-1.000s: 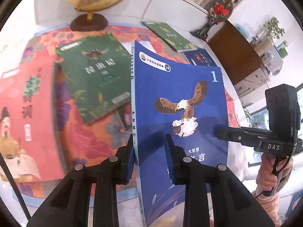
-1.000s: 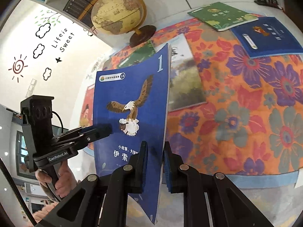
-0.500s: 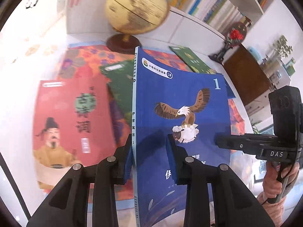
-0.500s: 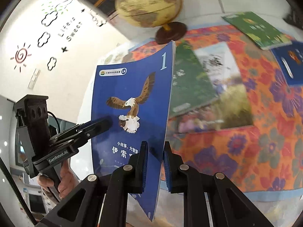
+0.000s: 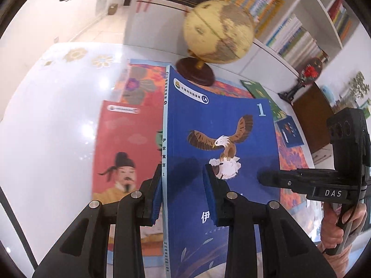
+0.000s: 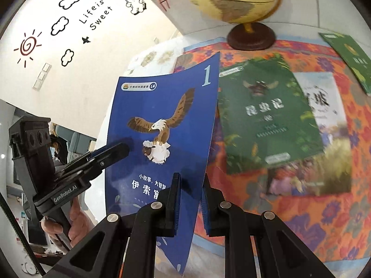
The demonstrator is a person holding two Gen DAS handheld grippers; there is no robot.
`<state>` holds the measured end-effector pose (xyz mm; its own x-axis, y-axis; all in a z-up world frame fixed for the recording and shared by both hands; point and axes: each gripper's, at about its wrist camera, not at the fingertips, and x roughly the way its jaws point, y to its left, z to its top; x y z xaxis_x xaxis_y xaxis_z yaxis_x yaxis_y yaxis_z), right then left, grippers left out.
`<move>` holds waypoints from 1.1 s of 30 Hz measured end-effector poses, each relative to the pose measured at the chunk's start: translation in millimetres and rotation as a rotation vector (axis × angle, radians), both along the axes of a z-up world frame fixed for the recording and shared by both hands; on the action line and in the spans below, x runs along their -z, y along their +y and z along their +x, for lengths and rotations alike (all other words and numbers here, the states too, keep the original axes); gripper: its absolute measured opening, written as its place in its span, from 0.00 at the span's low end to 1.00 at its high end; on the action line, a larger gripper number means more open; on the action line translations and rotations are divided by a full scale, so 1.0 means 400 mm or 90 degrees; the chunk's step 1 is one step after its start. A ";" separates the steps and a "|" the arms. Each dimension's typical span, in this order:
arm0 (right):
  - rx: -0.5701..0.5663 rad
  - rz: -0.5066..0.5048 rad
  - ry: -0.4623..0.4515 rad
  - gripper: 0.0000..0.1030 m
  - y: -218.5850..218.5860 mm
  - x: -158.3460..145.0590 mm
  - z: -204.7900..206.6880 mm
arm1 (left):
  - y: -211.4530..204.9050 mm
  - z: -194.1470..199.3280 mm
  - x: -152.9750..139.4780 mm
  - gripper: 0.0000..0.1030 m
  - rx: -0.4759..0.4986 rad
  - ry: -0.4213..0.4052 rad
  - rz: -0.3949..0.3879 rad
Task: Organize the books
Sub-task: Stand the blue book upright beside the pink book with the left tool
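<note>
Grip: while your left gripper [image 5: 183, 192] and right gripper [image 6: 189, 205] both pinch the blue eagle book [image 5: 220, 153], it stands upright above the table.
Beneath: red book [image 5: 125, 148], green book [image 6: 266, 115], floral cloth [image 6: 324, 197].
Beyond: globe [image 5: 218, 32] blocks the shelves.

Six loose books show in all: one blue eagle-cover paperback [image 5: 222, 153], one red portrait-cover book [image 5: 125, 153], two green-cover books [image 6: 266, 115] [image 6: 350, 58], one pale landscape-cover book [image 6: 324, 120] and one small dark-blue book [image 5: 289, 131]. One tan globe on a brown base [image 5: 218, 32] stands at upper centre. Two black two-finger grippers [image 5: 183, 192] [image 6: 189, 199] show.
</note>
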<state>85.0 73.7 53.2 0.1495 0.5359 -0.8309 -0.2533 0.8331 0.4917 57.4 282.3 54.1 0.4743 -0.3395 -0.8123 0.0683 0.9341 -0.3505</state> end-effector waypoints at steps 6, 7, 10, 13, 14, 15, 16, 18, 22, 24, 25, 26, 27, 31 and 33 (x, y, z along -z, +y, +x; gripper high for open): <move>-0.010 -0.012 -0.004 0.16 0.080 0.046 0.049 | 0.069 0.029 0.045 0.28 -0.029 0.013 -0.008; -0.012 -0.014 0.001 0.16 0.089 0.055 0.053 | 0.076 0.035 0.052 0.28 -0.032 0.015 -0.006; -0.021 -0.024 0.009 0.16 0.121 0.088 0.070 | 0.091 0.051 0.071 0.29 -0.036 0.012 0.006; -0.025 -0.025 0.017 0.16 0.135 0.114 0.079 | 0.109 0.063 0.091 0.29 -0.048 0.015 0.002; -0.024 -0.022 0.025 0.16 0.138 0.125 0.084 | 0.113 0.065 0.097 0.29 -0.051 0.016 0.005; -0.024 -0.016 0.029 0.16 0.138 0.132 0.084 | 0.116 0.068 0.102 0.29 -0.054 0.018 0.008; -0.025 -0.004 0.035 0.16 0.139 0.139 0.088 | 0.121 0.069 0.107 0.29 -0.058 0.020 0.010; -0.022 0.018 0.054 0.16 0.137 0.151 0.096 | 0.130 0.071 0.113 0.29 -0.064 0.019 0.009; -0.017 0.019 0.053 0.16 0.130 0.161 0.100 | 0.137 0.082 0.127 0.29 -0.066 0.020 0.005; -0.015 0.020 0.055 0.16 0.131 0.164 0.103 | 0.138 0.088 0.135 0.29 -0.068 0.024 0.009; -0.015 0.019 0.054 0.16 0.133 0.165 0.103 | 0.140 0.091 0.140 0.29 -0.069 0.027 0.011; -0.015 0.016 0.051 0.17 0.137 0.167 0.104 | 0.143 0.092 0.144 0.29 -0.072 0.028 0.014; -0.016 0.014 0.048 0.18 0.139 0.166 0.103 | 0.147 0.093 0.148 0.29 -0.075 0.028 0.016; -0.014 0.014 0.040 0.18 0.147 0.164 0.103 | 0.158 0.100 0.162 0.29 -0.083 0.034 0.014; -0.015 0.004 0.035 0.18 0.149 0.166 0.104 | 0.163 0.098 0.166 0.29 -0.082 0.031 0.009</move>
<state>126.6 133.5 -13.1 0.0908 0.5443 -0.8340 -0.2453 0.8238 0.5110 96.5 347.6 -12.2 0.4728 -0.2663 -0.8400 -0.0701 0.9389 -0.3371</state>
